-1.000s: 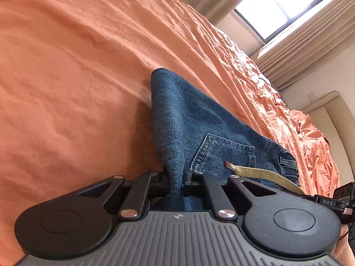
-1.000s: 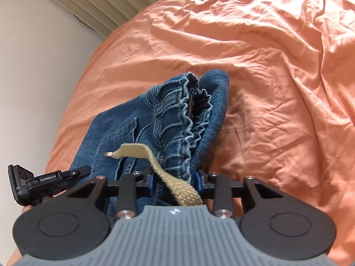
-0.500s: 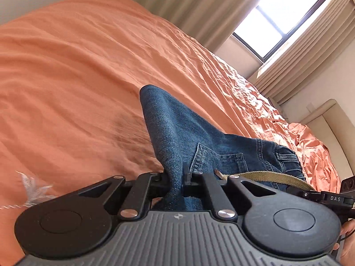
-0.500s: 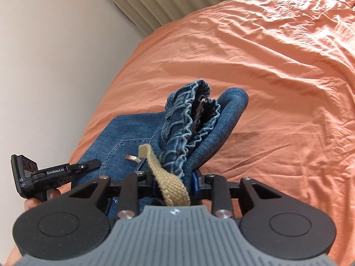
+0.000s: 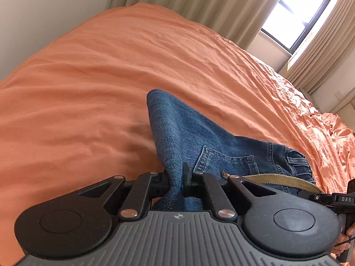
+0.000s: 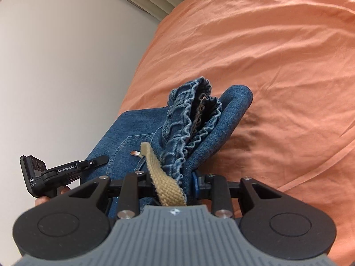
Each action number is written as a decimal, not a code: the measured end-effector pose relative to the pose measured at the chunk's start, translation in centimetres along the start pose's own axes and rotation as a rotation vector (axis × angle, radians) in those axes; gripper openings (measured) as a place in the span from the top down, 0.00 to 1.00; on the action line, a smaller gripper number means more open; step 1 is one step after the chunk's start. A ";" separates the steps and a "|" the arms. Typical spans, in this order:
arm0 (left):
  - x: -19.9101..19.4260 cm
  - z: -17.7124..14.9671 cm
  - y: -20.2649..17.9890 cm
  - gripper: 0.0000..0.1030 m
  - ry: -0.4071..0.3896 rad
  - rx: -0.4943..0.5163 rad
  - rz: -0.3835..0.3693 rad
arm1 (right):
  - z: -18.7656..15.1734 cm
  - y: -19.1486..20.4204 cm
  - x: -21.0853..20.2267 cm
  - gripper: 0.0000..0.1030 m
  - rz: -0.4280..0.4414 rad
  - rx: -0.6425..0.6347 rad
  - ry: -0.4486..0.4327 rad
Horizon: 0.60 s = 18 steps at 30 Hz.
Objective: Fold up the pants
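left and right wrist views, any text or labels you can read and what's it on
"DAS" on the right gripper, at the right edge of the left wrist view.
"GenRoboLAI", as far as legible, on the left gripper in the right wrist view.
"AS" on the same gripper, its start hidden; the smaller print below is too small to read.

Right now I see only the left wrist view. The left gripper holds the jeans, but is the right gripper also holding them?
Observer: Yes, the right gripper is shut on the jeans near the elastic waistband.
Operator: Where does the tan drawstring go?
Observer: The drawstring runs down between the right gripper's fingers, with its metal tip resting on the denim.
Operator: What is beside the bed on that side?
Observer: A plain white wall stands beside the orange bedsheet.
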<state>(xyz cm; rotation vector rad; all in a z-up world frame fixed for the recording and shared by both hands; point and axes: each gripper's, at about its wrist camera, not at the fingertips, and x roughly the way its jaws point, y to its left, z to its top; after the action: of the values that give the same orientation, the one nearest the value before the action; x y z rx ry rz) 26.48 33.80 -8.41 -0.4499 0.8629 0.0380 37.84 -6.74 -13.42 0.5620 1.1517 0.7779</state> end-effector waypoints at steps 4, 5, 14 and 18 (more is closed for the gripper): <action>2.8 -1.7 3.3 0.92 0.039 -0.050 -0.001 | -1.0 -2.9 1.9 0.75 -0.037 0.051 0.026; 3.6 -1.9 3.9 0.92 0.047 -0.068 -0.015 | -1.2 -3.5 2.2 0.74 -0.040 0.065 0.034; 5.9 -2.4 4.1 0.86 0.089 -0.025 0.001 | -2.7 -3.7 4.6 0.63 -0.146 0.051 0.036; 4.8 -2.3 3.7 0.82 0.088 0.013 0.054 | -2.3 -2.0 5.3 0.55 -0.185 0.029 0.040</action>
<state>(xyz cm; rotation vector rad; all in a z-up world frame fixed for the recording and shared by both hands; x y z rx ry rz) 27.17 35.50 -14.61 -0.4189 0.9608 0.0624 37.22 -3.79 -18.74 0.4582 1.2346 0.6166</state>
